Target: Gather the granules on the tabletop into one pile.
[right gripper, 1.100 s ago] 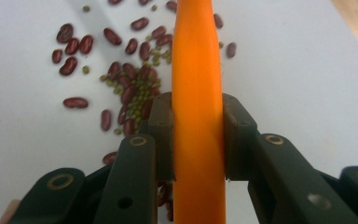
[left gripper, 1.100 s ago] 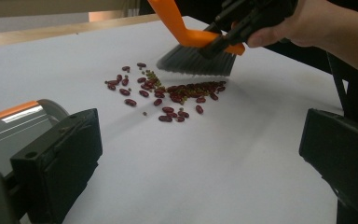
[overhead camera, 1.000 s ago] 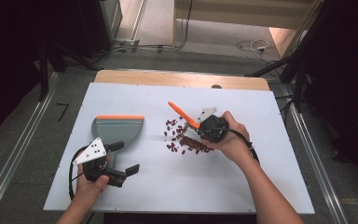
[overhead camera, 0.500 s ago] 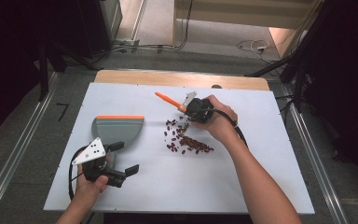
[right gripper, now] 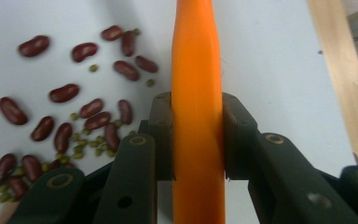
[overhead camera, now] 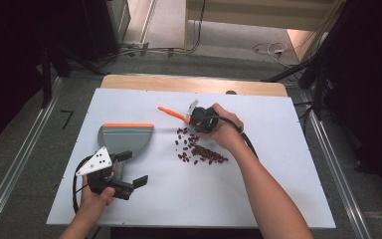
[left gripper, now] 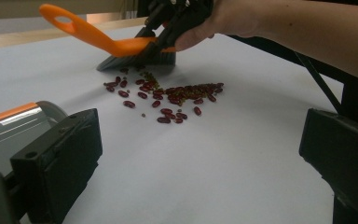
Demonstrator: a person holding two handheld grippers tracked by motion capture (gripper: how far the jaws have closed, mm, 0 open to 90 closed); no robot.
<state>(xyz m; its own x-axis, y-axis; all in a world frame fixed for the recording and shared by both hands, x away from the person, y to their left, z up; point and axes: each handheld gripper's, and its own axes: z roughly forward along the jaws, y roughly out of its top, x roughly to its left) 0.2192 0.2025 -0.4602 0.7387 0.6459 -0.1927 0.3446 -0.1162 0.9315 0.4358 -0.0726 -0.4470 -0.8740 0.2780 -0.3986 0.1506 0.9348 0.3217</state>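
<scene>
Two risks: right gripper (right gripper: pixel 196 140) clamps the orange brush (left gripper: pixel 121 45) by its handle at the far edge of the bean pile (overhead camera: pixel 199 149); a fast sweep scatters beans past the dustpan (overhead camera: pixel 124 138). Left gripper (overhead camera: pixel 124 172), jaws wide, isn't holding the pan, so it could slide.

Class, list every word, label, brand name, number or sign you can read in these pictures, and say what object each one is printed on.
None: no readable text stands on anything.
The brush with its orange handle, the dustpan, the left gripper, the right gripper, the beans and the white table are all blank.
The grey plate carries small dark dots, no letters.
</scene>
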